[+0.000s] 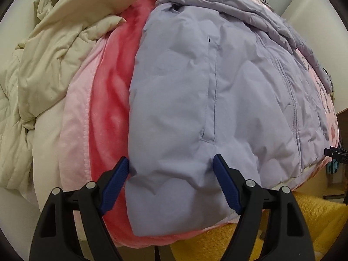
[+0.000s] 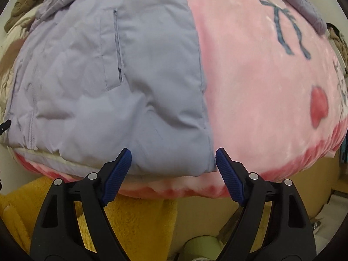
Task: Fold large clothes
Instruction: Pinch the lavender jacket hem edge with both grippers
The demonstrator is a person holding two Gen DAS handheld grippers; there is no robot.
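A lilac padded jacket (image 1: 217,91) lies spread flat on a pink blanket, its hem toward me. It also shows in the right wrist view (image 2: 108,87). My left gripper (image 1: 170,167) is open, its blue pads either side of the jacket's left hem corner. My right gripper (image 2: 173,158) is open, its pads either side of the jacket's right hem corner. Neither pad pair is closed on the cloth.
A pink blanket (image 2: 261,87) with a heart and bow print covers the surface. A cream padded coat (image 1: 54,65) is heaped at the left. A yellow fleece (image 2: 141,217) hangs below the front edge. The other gripper's black tip (image 1: 335,154) shows at the right.
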